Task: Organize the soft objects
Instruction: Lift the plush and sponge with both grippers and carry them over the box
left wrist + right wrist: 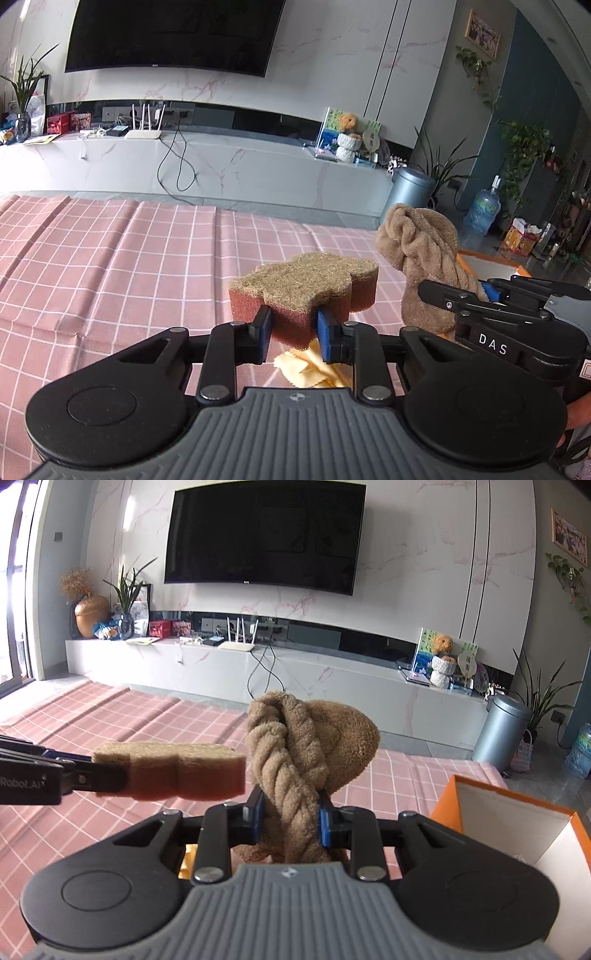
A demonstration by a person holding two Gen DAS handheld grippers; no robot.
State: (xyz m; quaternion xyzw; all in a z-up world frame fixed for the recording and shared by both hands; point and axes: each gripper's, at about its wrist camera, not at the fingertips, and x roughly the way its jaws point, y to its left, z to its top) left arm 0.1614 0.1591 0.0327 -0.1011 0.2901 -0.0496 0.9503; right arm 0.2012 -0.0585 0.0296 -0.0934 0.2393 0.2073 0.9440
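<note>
Wall: a television [264,537] is mounted.
Counter: a router [237,645] is placed.
Floor: a bin [500,731] is stood.

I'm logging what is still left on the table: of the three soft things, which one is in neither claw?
The yellow cloth. It lies on the checked tablecloth, while the left claw grips the sponge and the right claw the brown towel.

A reddish sponge [306,291] with a tan scouring top lies level in the left gripper [293,334]; a bunched brown towel [295,760] stands upright in the right gripper [290,821].
</note>
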